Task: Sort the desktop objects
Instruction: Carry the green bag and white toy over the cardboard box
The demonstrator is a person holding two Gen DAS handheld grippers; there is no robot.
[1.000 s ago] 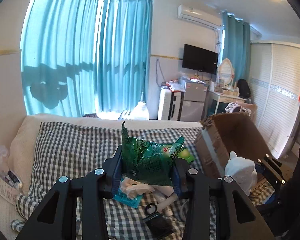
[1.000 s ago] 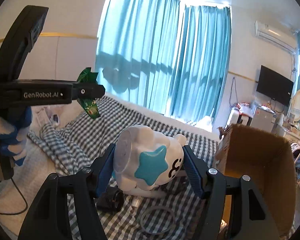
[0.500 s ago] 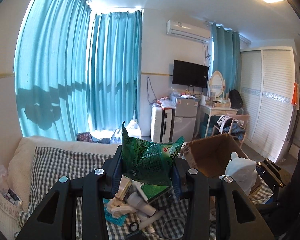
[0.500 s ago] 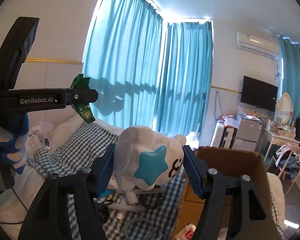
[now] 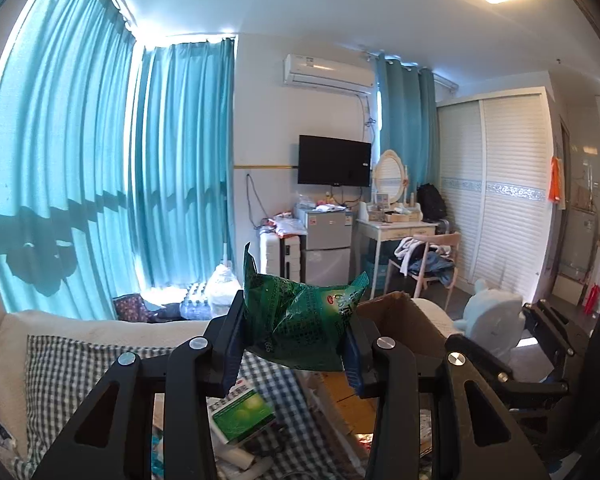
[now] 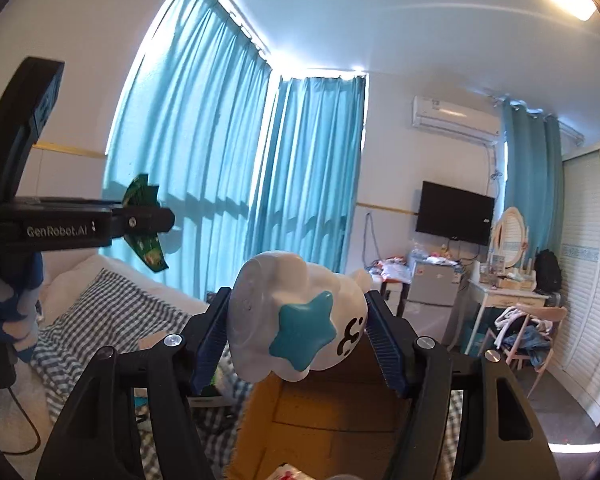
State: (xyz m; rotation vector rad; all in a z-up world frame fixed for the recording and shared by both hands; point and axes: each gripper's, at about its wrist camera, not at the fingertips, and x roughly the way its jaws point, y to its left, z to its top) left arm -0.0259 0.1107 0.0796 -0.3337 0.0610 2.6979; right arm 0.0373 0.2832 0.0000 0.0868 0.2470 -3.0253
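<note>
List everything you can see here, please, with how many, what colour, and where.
snack bag: one, green, in the left gripper
toy: one, white with teal star, in the right gripper
cardboard box: one, brown, below the toy
checked cloth: one, grey-white, on the bed
small carton: one, green-white, on the cloth
curtains: teal, at the windows
television: one, black, on the wall
left gripper: black, closed on the bag
right gripper: black, closed on the toy
</note>
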